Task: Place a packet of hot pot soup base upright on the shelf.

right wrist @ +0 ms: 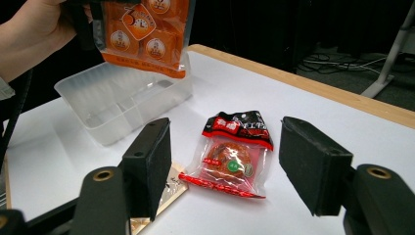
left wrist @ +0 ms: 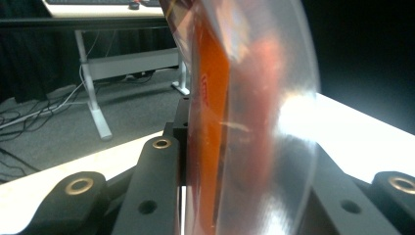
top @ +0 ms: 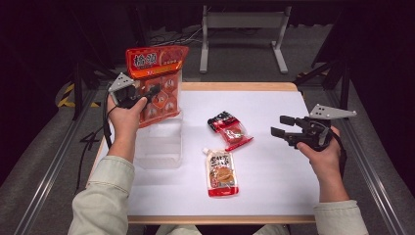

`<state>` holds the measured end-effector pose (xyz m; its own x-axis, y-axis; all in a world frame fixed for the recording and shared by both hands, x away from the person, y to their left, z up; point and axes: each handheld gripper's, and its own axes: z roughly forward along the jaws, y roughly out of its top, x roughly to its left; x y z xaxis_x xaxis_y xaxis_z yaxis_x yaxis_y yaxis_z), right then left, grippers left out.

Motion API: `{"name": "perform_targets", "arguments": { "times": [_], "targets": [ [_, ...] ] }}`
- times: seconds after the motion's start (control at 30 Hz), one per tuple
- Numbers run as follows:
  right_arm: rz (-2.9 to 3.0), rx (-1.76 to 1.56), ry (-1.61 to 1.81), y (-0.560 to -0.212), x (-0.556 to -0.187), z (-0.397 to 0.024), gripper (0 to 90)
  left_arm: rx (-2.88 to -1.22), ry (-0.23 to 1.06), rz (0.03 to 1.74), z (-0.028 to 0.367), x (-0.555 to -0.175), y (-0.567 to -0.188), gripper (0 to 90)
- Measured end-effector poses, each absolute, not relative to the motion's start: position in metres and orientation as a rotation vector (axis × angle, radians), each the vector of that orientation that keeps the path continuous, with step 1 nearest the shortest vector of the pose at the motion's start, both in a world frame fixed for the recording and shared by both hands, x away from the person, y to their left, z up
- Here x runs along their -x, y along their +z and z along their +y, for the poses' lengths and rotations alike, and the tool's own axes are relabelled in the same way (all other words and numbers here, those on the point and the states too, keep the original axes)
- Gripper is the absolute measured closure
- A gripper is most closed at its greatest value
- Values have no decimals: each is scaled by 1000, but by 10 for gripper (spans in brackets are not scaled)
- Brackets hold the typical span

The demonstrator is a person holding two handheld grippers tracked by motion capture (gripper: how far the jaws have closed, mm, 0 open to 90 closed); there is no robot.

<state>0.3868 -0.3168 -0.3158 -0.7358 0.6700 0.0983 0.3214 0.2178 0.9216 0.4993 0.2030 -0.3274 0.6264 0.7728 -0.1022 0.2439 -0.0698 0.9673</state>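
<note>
The counter [top: 274,186] is lying white and mostly bare, which is leaving room for both hands to work. On it, beneath the left fingers, the clear plastic bin [top: 159,144] is sitting open-topped, apparently waiting to take the packets.

Right above that bin, the big orange snack bag [top: 156,83] is hanging upright from the left gripper [top: 147,94]. The left fingers [left wrist: 156,186] are closing on it from both sides, gripping it around the middle so that its lower edge is dangling over the bin's mouth. That looks like a hold chosen for lowering it straight in. In the left gripper view the bag is standing edge-on between the fingers, bulging and glossy.

The right gripper [top: 283,126] is hovering over the counter's right side, well apart from the bin. Its fingers [right wrist: 147,161] are standing open and holding nothing. They are pointing towards the red and black snack packet [right wrist: 234,154], which is lying flat on the counter beyond the fingertips, framed in the gap between them; it seems the next pick.

Nearer the person, off to the left side of the right fingers, the spouted sauce pouch [top: 221,172] is lying flat too, untouched.
</note>
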Motion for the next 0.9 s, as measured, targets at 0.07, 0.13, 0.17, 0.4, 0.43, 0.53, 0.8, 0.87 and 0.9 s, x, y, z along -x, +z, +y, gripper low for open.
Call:
{"name": "perform_targets", "arguments": {
  "times": [0.07,0.13,0.17,0.4,0.43,0.53,0.8,0.87,0.9],
  "targets": [
    [2181,-927,1522,-317,-387,-315,373,-1628,549,858,201,-500,-327,705],
    [2186,-925,1518,-317,-388,-314,373,-1628,538,856,197,-501,-328,706],
    [2188,-926,1520,-317,-388,-314,372,-1627,534,855,195,-502,-330,706],
    [2180,-928,1531,-317,-387,-317,372,-1585,515,880,196,-503,-334,705],
    [2183,-926,1530,-317,-387,-316,372,-1586,514,884,196,-503,-334,705],
    [2191,-924,1529,-318,-387,-314,371,-1583,513,893,195,-503,-336,705],
    [2193,-917,1543,-317,-387,-315,371,-1568,484,919,203,-502,-347,704],
    [2193,-919,1551,-318,-387,-316,371,-1558,466,932,206,-503,-350,704],
    [2195,-920,1552,-318,-387,-315,371,-1557,464,936,207,-503,-351,704]
  ]
}}
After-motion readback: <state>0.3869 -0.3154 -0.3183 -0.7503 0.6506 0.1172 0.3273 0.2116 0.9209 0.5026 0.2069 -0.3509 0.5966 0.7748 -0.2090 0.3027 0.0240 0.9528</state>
